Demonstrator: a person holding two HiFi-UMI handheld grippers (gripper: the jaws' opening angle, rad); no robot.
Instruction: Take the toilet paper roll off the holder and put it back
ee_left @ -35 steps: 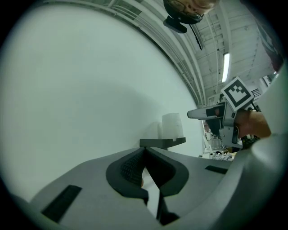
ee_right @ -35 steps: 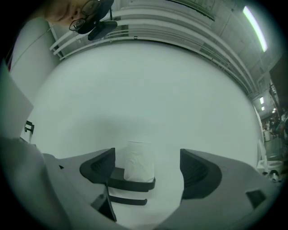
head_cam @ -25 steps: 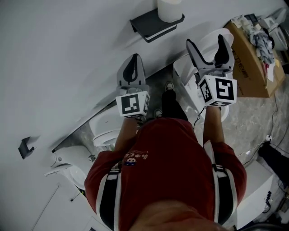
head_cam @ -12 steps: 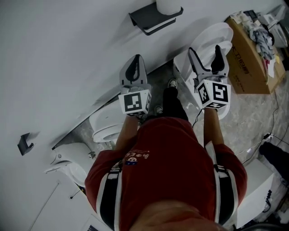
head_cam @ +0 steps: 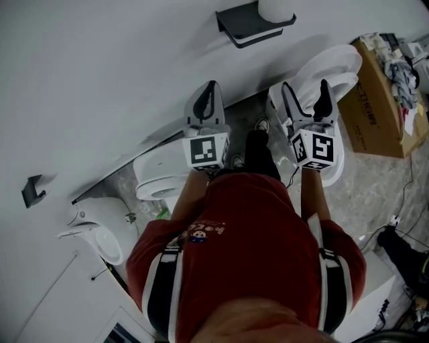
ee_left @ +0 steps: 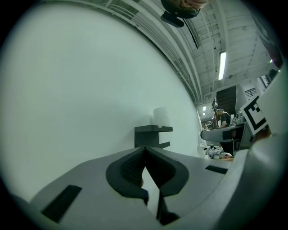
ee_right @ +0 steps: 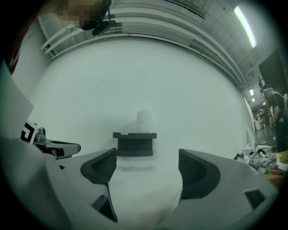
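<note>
We are standing in front of the wall (head_cam: 100,80) with a gripper in each hand, and the toilet paper roll (head_cam: 276,7) is sitting upright on top of the dark holder (head_cam: 251,23), which is fixed to that wall. In the right gripper view the roll (ee_right: 145,121) is showing as a pale cylinder resting on the holder's flat top (ee_right: 135,143), straight ahead of us and well apart from the jaws.

We are holding the left gripper (head_cam: 213,87) with its jaws pressed together and nothing between them; its own view is showing the two dark pads meeting at a point (ee_left: 145,148), with the holder (ee_left: 152,136) and roll (ee_left: 161,117) beyond. We are holding the right gripper (head_cam: 305,86) with its jaws spread wide and empty (ee_right: 146,161), lined up roughly on the holder. A toilet (head_cam: 332,60) is lying below the right gripper, and a cardboard box (head_cam: 379,100) is sitting further right.

As we are judging it, neither gripper is touching the roll. The roll is in its place, so this is fitting either the start, with lifting off and returning both left to do, or the finish. The pictures alone are not telling us which.
</note>
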